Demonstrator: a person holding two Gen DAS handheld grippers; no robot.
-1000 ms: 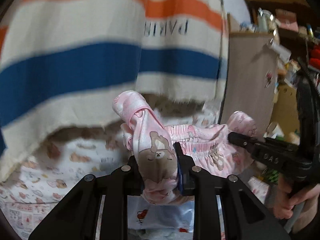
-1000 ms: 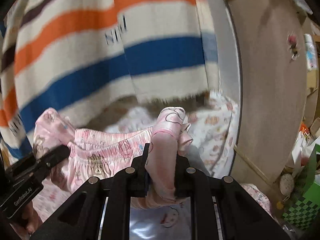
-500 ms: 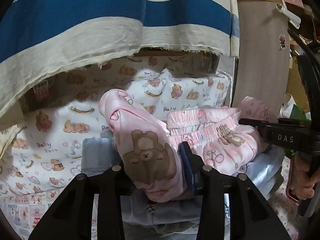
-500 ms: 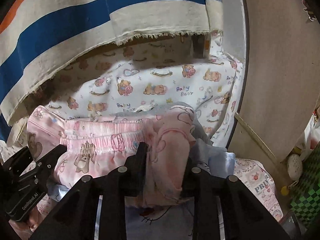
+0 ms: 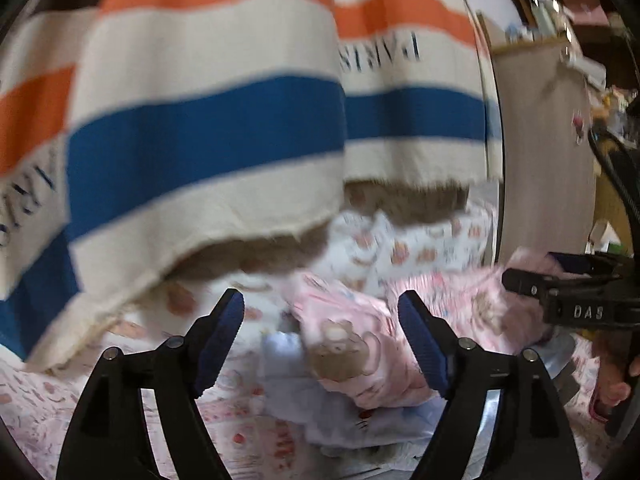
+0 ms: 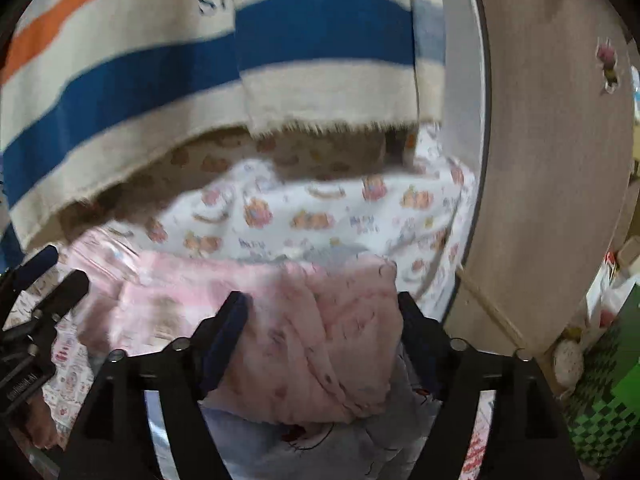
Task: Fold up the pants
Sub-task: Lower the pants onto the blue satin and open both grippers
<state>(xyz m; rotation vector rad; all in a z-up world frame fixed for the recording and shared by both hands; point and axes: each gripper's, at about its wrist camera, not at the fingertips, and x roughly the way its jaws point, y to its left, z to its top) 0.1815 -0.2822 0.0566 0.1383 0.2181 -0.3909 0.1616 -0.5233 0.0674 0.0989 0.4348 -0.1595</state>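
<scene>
The pink bear-print pants [image 5: 360,344] lie bunched on a pale blue garment [image 5: 280,364] on the bed. My left gripper [image 5: 322,336] is open, its blue-padded fingers apart on either side of the pants' near end. My right gripper [image 6: 320,332] is also open, with the pink pants [image 6: 312,328] lying between its spread fingers. The right gripper also shows at the right of the left wrist view [image 5: 520,280], and the left gripper at the left edge of the right wrist view [image 6: 60,276].
A striped orange, blue and cream towel [image 5: 200,120] hangs over the back of the bed. The bear-print sheet [image 6: 320,208] covers the bed. A beige panel [image 6: 552,160] stands at the right, with clutter and a green checkered box [image 6: 600,408] beyond.
Both grippers have opened and let go of the pink pants, which now rest on the pale blue garment. Both views have tilted up a little.
</scene>
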